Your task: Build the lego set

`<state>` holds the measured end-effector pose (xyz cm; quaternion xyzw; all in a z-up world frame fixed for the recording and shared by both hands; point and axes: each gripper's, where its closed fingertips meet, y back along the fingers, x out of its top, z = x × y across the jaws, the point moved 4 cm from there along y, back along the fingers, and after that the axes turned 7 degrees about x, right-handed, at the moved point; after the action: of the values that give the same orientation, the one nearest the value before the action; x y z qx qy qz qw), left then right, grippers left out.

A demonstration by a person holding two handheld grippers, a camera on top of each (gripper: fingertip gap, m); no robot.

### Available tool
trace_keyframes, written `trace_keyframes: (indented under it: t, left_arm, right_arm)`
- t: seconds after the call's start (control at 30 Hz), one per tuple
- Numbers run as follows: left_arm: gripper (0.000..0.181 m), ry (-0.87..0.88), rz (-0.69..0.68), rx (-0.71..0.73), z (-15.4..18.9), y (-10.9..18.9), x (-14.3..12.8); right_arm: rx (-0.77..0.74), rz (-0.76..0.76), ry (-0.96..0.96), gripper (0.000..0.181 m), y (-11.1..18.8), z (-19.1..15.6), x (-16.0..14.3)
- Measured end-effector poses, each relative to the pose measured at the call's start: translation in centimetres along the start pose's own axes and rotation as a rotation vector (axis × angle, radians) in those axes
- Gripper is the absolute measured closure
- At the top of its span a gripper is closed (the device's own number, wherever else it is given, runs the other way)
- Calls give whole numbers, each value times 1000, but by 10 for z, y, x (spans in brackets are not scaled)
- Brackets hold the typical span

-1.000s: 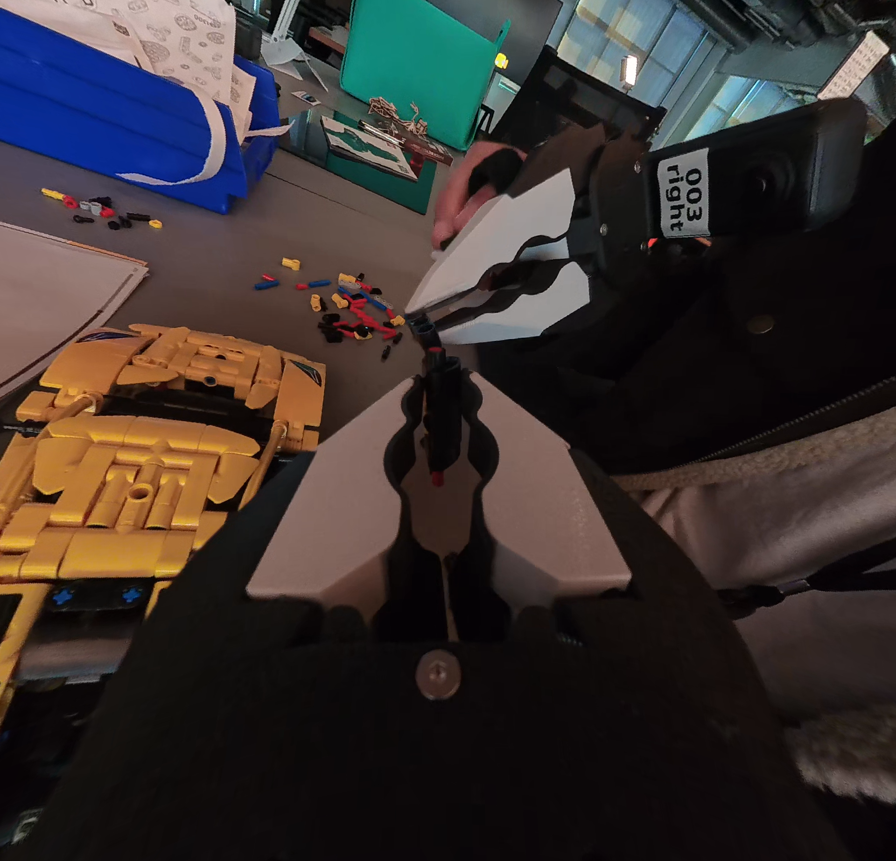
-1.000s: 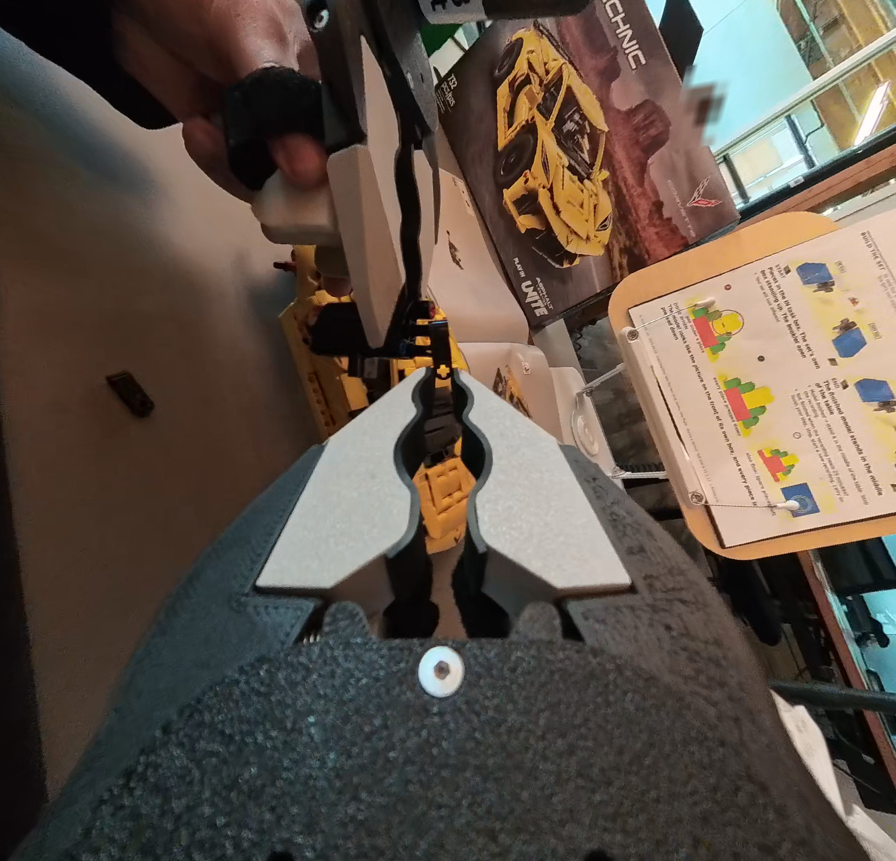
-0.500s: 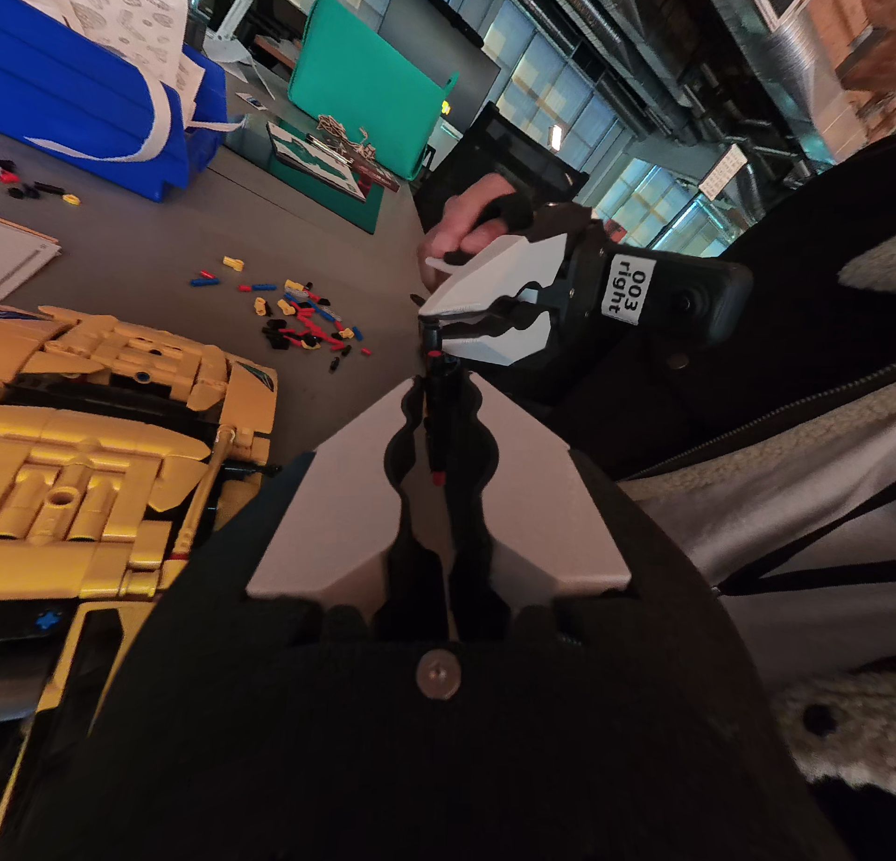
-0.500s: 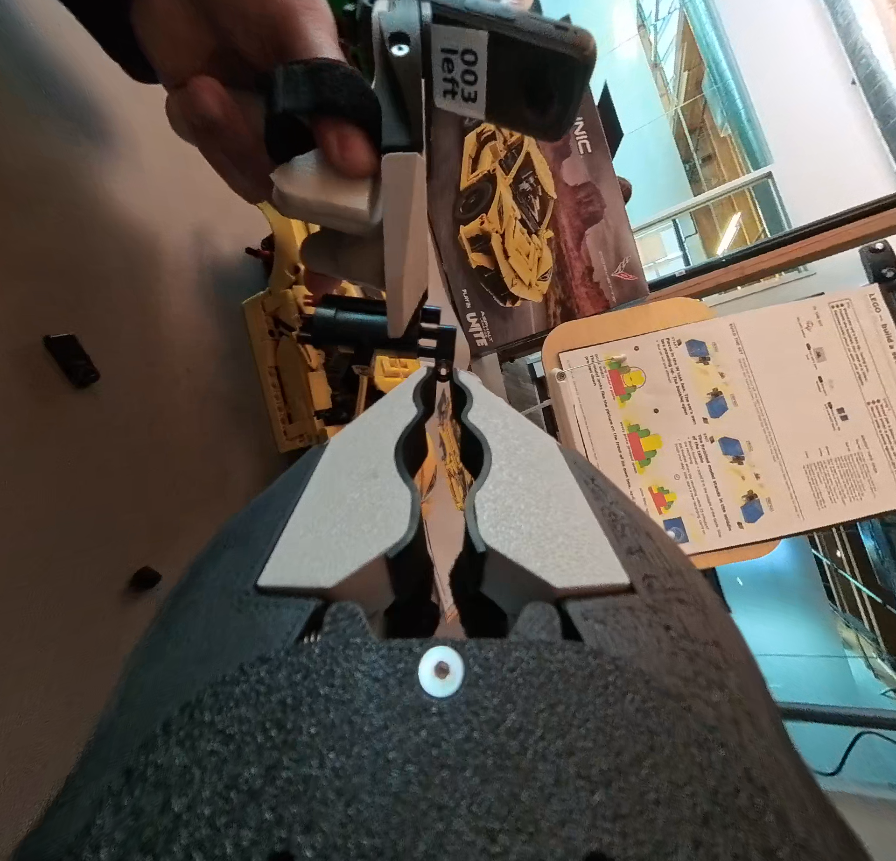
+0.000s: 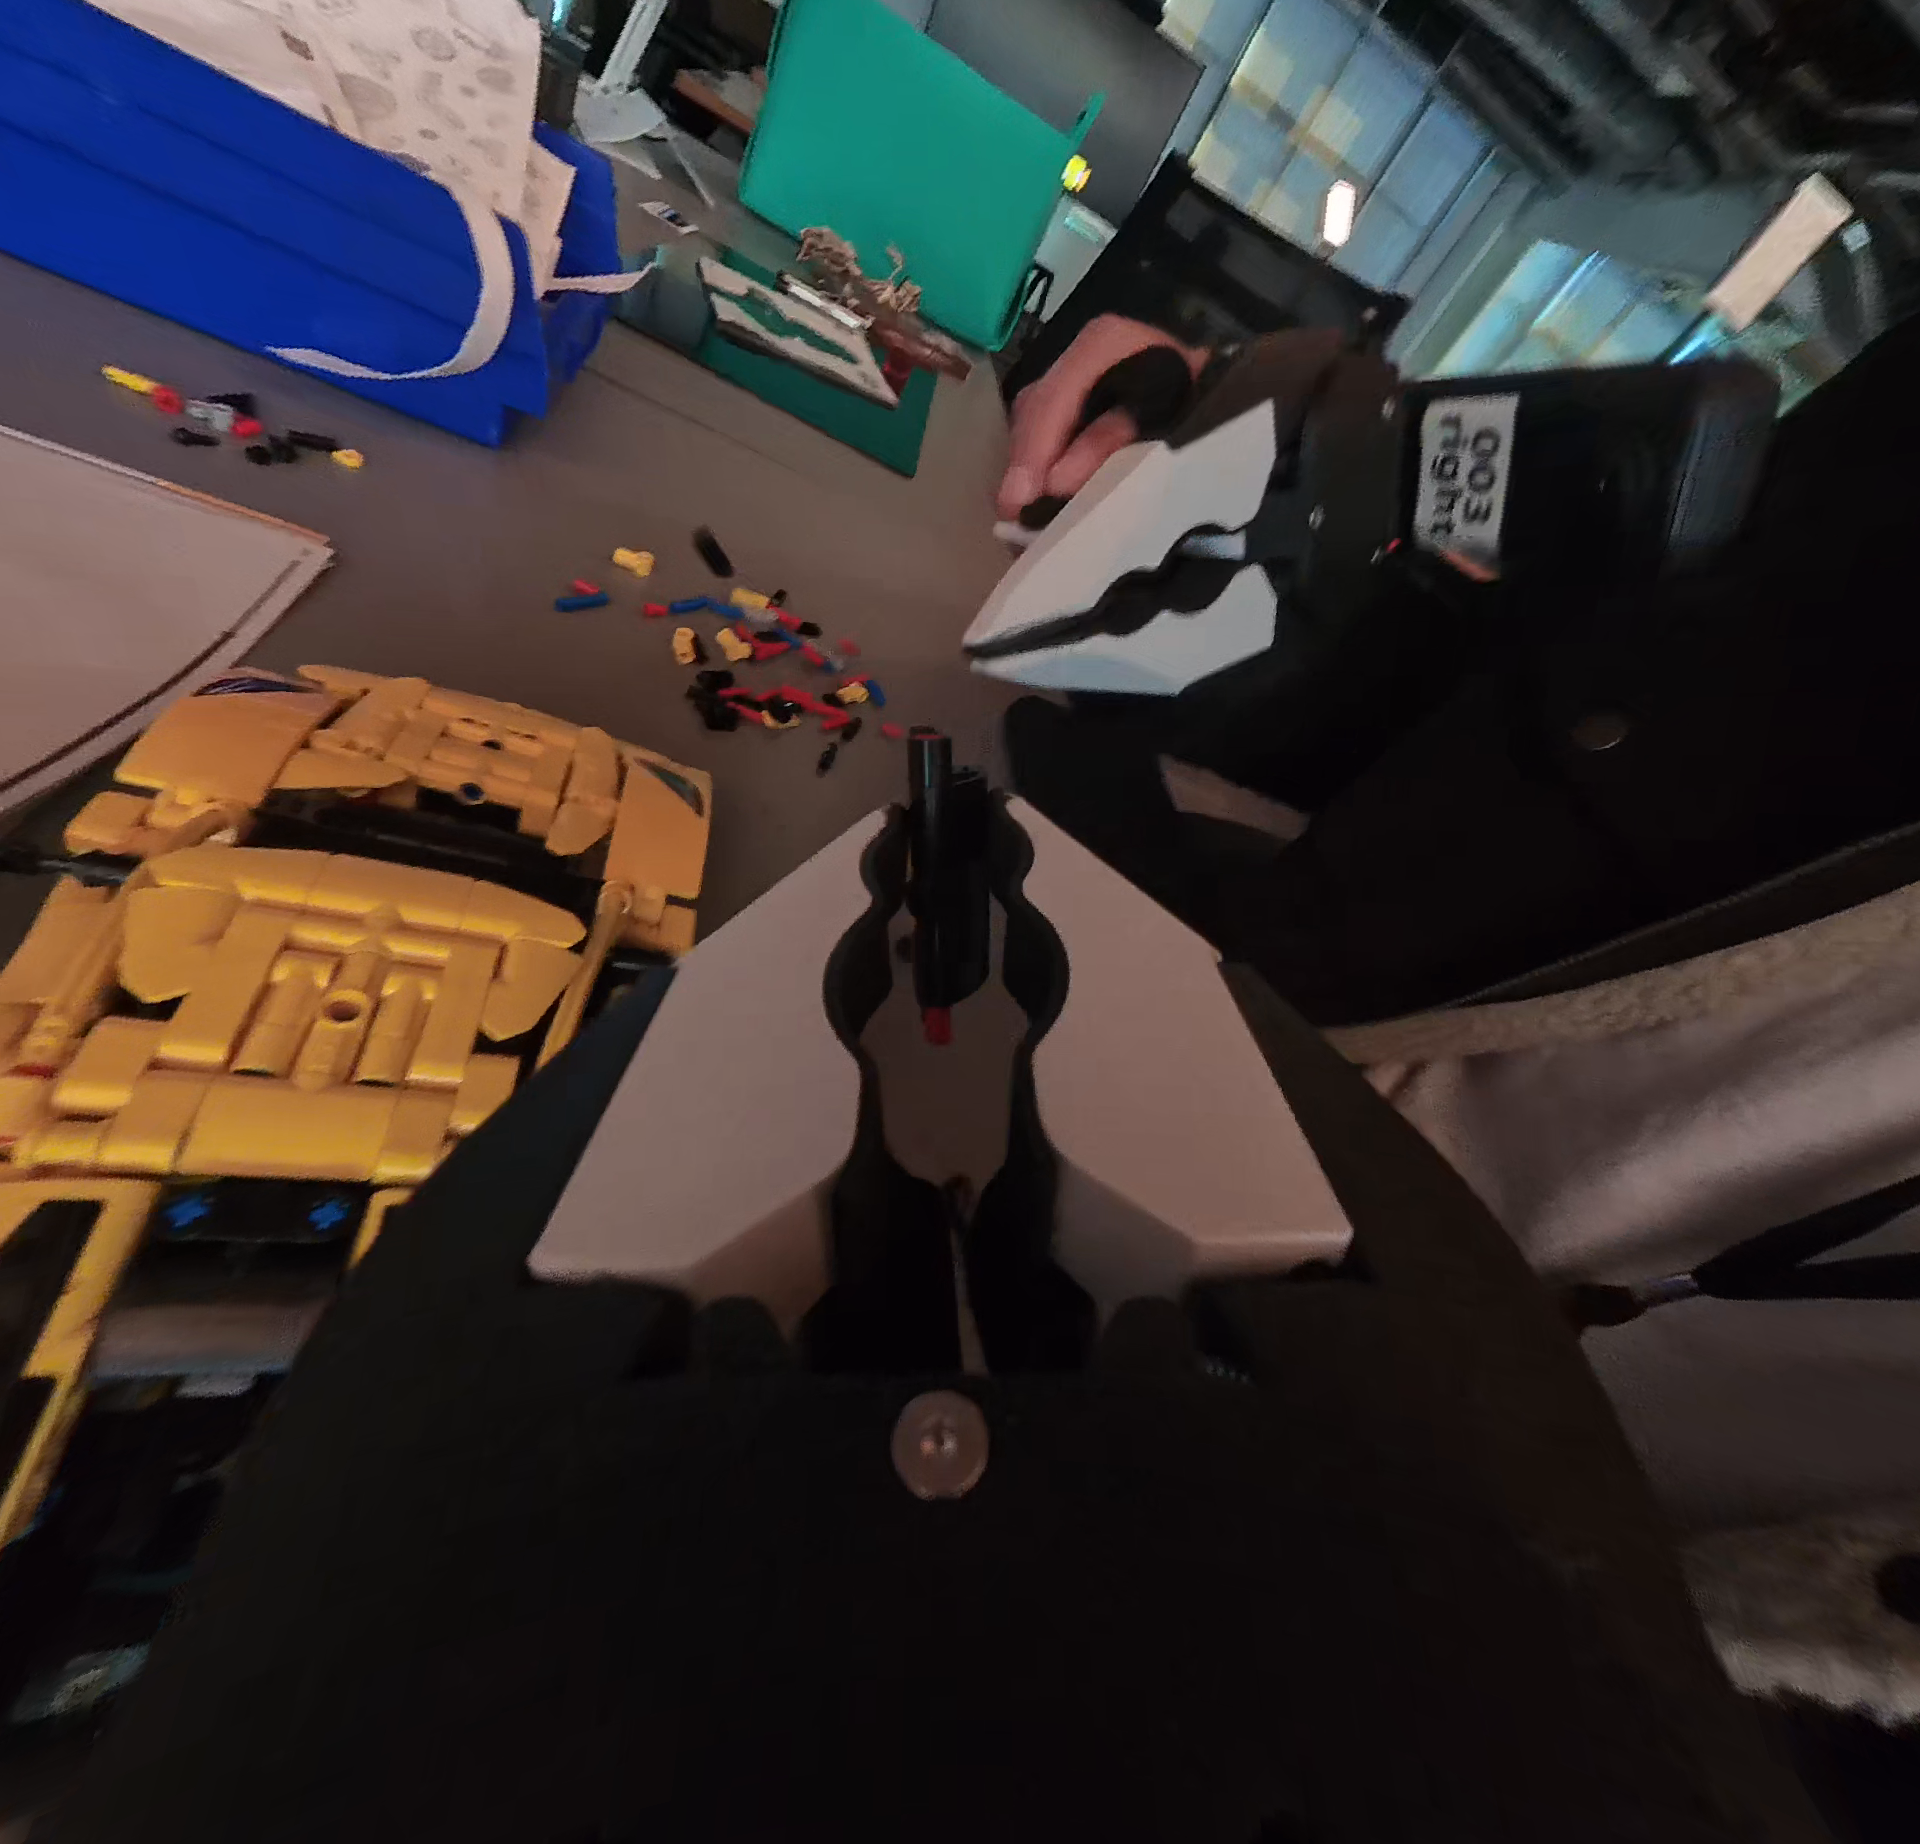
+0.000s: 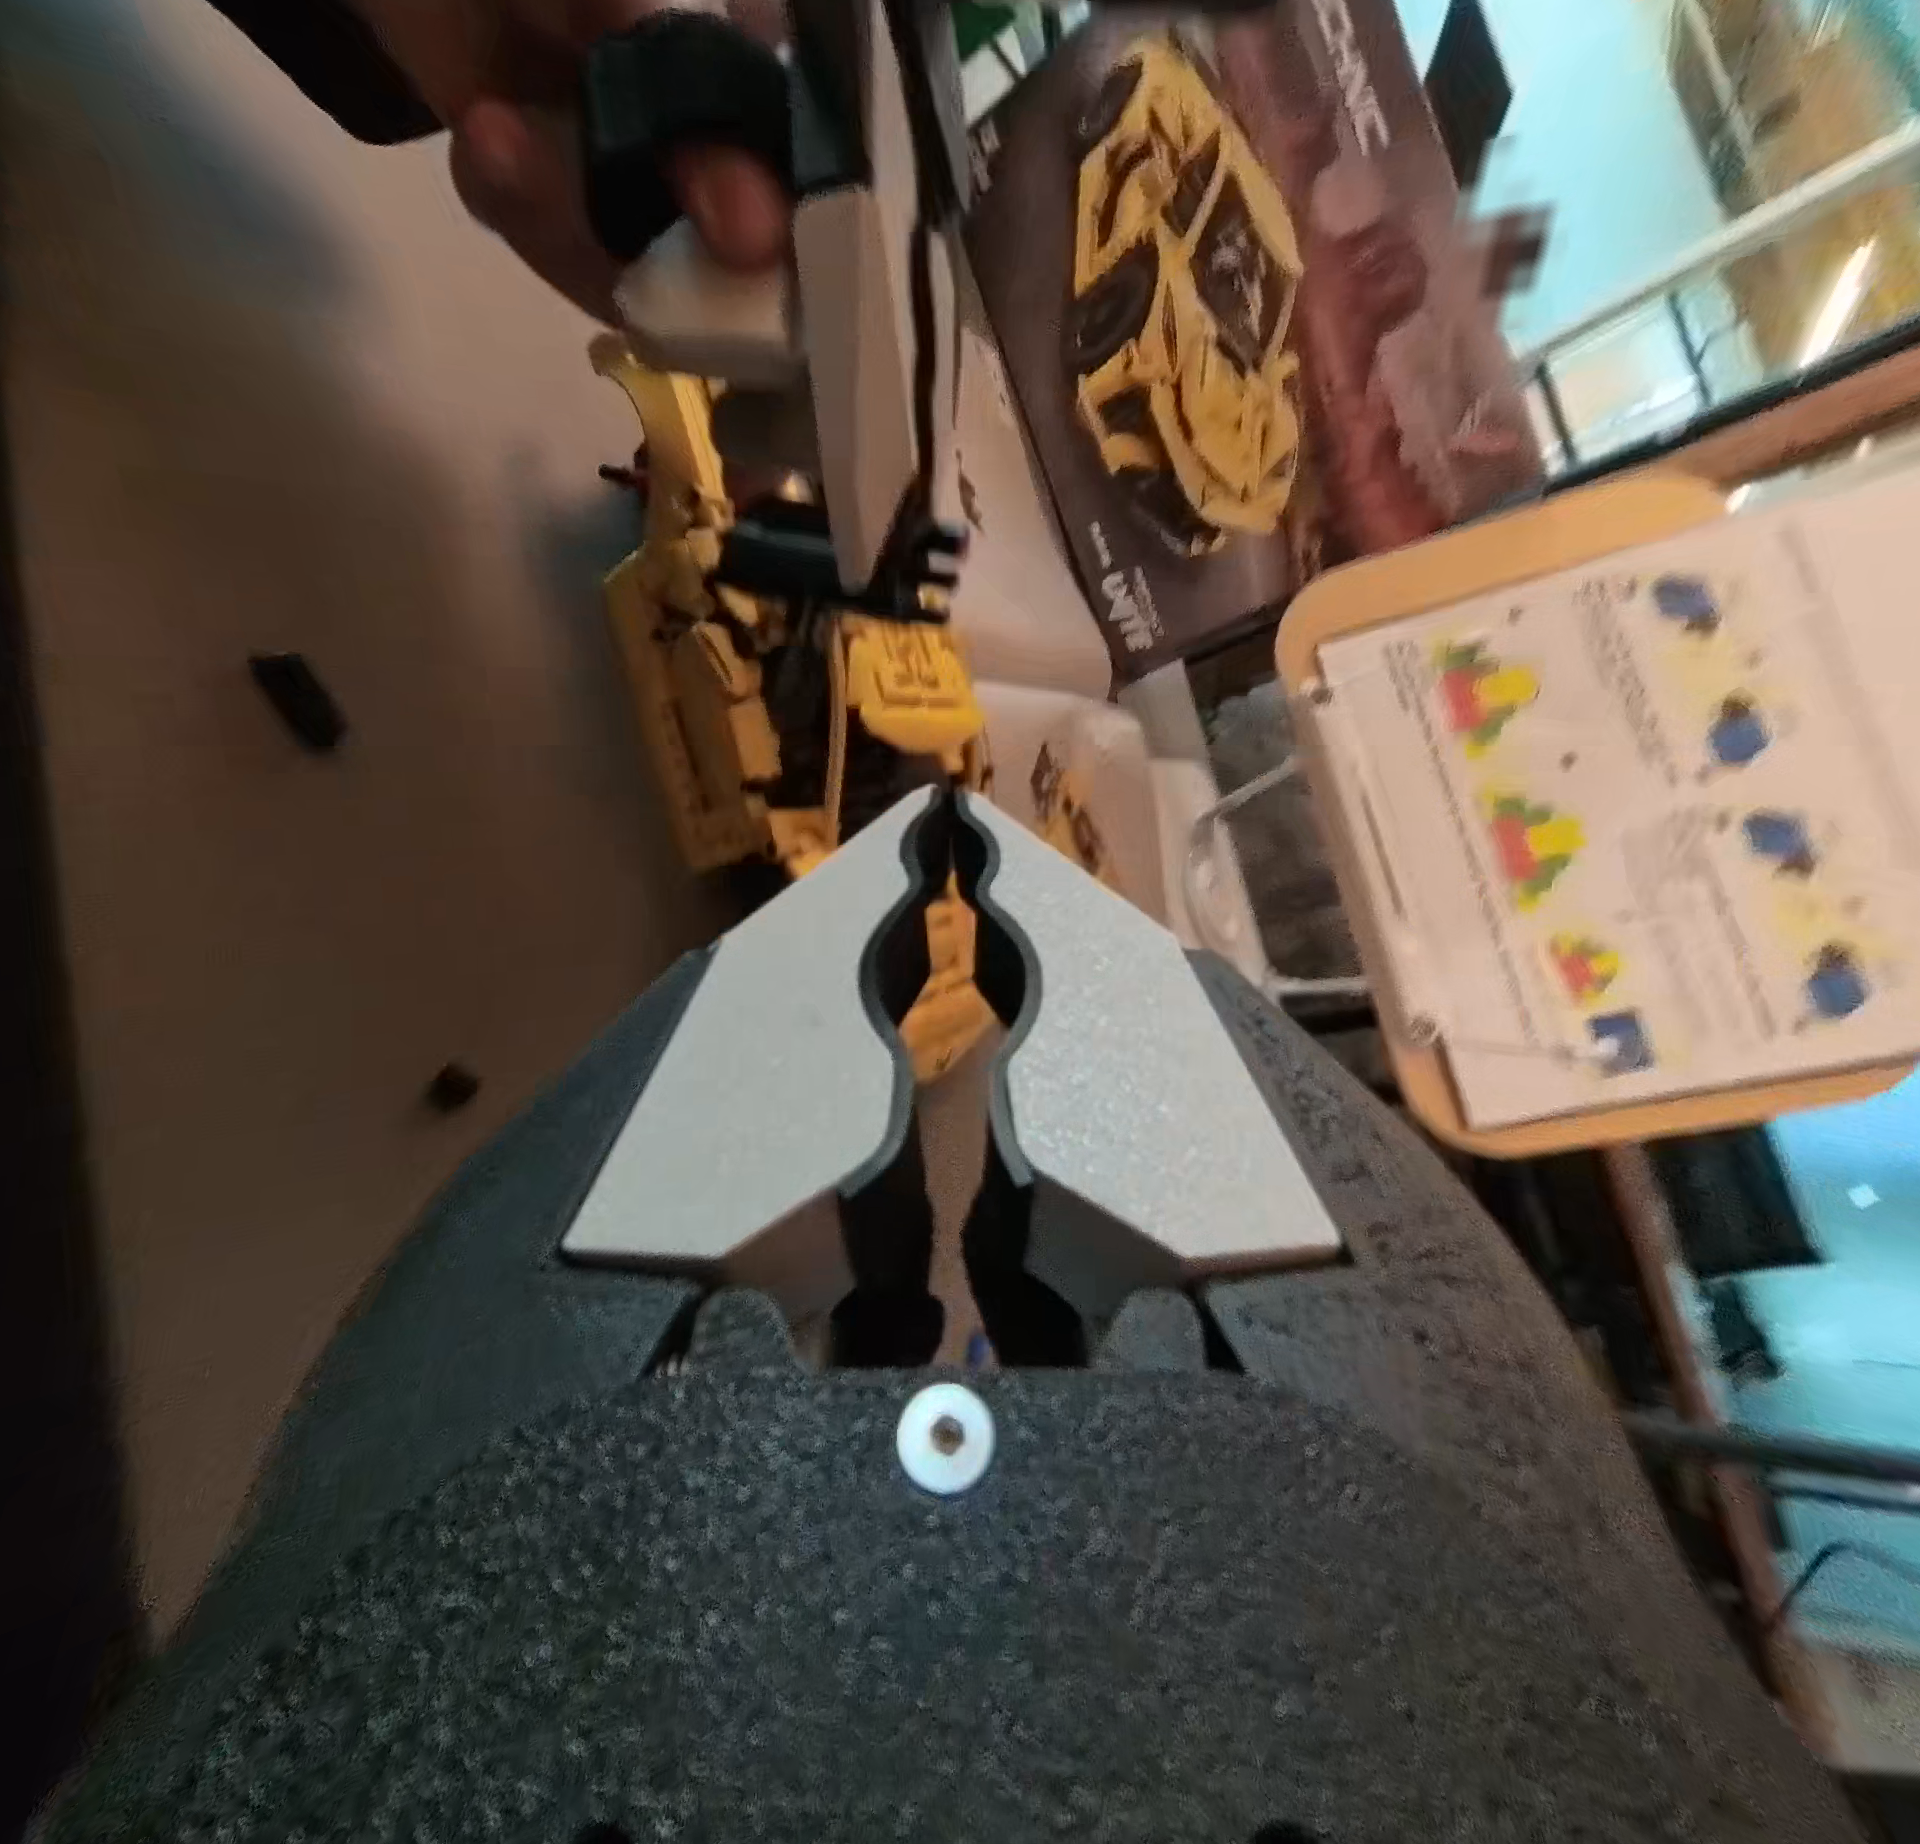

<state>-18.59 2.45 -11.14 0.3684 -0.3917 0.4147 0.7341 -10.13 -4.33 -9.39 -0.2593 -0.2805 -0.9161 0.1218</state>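
— Left tool (image 5: 940,818): clenched on a black piece (image 5: 943,890), held up off the worktop (image 5: 468,527). Agree?

— Yes. Piece is slim and dark, with a small red end (image 5: 935,1027) back between the fingers. Its other end pokes out past the tips.

— Long axis?

— Runs along the left tool's fingers, pointing forward and far. From the right wrist view it sits crosswise, sticking out both sides of the left tool (image 6: 883,589).

— Right tool (image 5: 977,651)?

— Jaws closed, or all but closed. Nothing between them that I can see. In its own view (image 6: 948,802) only the car shows through the slot.

— Key relation?

— Right tool's tips lie just far and right of the piece's free end. Apart, not touching. Left tool has the piece, so it's the nearer one. My guess: the piece either gets something pushed on at that free end, or goes to the car.

— Where's the car?

— Yellow car (image 5: 343,942) lies on the worktop, left of the left tool and below it. Mostly built, black gaps showing, two blue pins at its near edge. Right wrist view shows it (image 6: 707,714) beyond both tools.

— Spare parts?

— Loose bits (image 5: 769,672), red, blue, yellow and black, scattered on the worktop far of the piece, between the car and the right tool.

— Risk?

— Judgement only: it's a thin part in a narrow grip, so it may twist if pushed off-axis.
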Motion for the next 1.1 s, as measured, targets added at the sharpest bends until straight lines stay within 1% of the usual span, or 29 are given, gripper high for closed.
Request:
trace_keyframes:
  t: [0.07, 0.1, 0.2, 0.27, 0.3, 0.33, 0.4, 0.43, 0.47, 0.5, 0.57, 0.63, 0.67, 0.73, 0.8, 0.83, 0.9, 0.93, 0.97, 1.03, 1.07, 1.1]
  left_arm:
    - [166, -13, -5, 11, -1, 2, 0]
    - [167, -13, -3, 10, -1, 2, 0]
    - [166, -20, -10, 17, -1, 0, -1]
    - [166, -17, -12, 18, 0, -1, -2]
    - [166, -12, -11, 10, 1, -2, -2]
    - [166, -7, -11, 1, 2, -3, -3]
    - [166, -6, -26, -5, 2, -7, -6]
    - [166, -13, -45, 2, 2, -10, -10]
    - [166, -31, -72, 18, 1, -13, -14]
    - [166, -58, -106, 43, 0, -16, -19]
    - [166, -139, -177, 108, -2, -22, -30]
    - [166, -268, -236, 208, -6, -27, -39]
    - [166, -352, -254, 271, -9, -27, -42]
    - [166, -497, -262, 358, -9, -27, -45]
    - [167, -597, -200, 403, -3, -25, -42]
    - [166, -632, -170, 425, 1, -23, -40]
    - [166, -675, -140, 483, 5, -20, -39]
    - [166, -684, -124, 504, 8, -19, -39]
    - [166, -685, -107, 516, 11, -18, -40]
    - [166, -669, -99, 548, 14, -17, -44]
    - [166, -661, -105, 572, 14, -17, -46]
    - [166, -666, -108, 601, 14, -16, -47]
  right_arm:
    - [-20, 16, -150, 181, 23, 2, -21]
    - [-26, -6, -240, 181, 37, 5, -36]
    - [-139, -45, -544, 181, 96, 19, -92]
    - [-197, -49, -773, 181, 134, 19, -130]
    - [-217, -44, -885, 179, 148, 15, -146]
    - [-227, -17, -983, 171, 158, 11, -157]
    - [-300, 70, -1155, 167, 167, 4, -174]
    - [-327, 97, -1217, 159, 166, 0, -181]
    - [-330, 105, -1249, 154, 161, -6, -187]
    - [-339, 72, -1274, 155, 154, -12, -196]
    - [-292, 29, -1286, 151, 134, -19, -203]
    - [-254, 52, -1298, 151, 116, -13, -198]
    - [-231, 95, -1314, 152, 109, -6, -188]
    - [-176, 240, -1336, 156, 94, 9, -156]
    - [-92, 345, -1338, 160, 73, 15, -121]
    - [-25, 398, -1334, 159, 60, 13, -101]
    - [108, 442, -1302, 154, 30, 1, -67]
    - [155, 451, -1257, 150, 18, -6, -53]
    - [169, 457, -1208, 150, 9, -13, -43]
    - [150, 503, -1168, 156, -3, -26, -35]
    - [190, 497, -1156, 149, -5, -30, -30]
    - [239, 497, -1133, 148, -2, -31, -25]
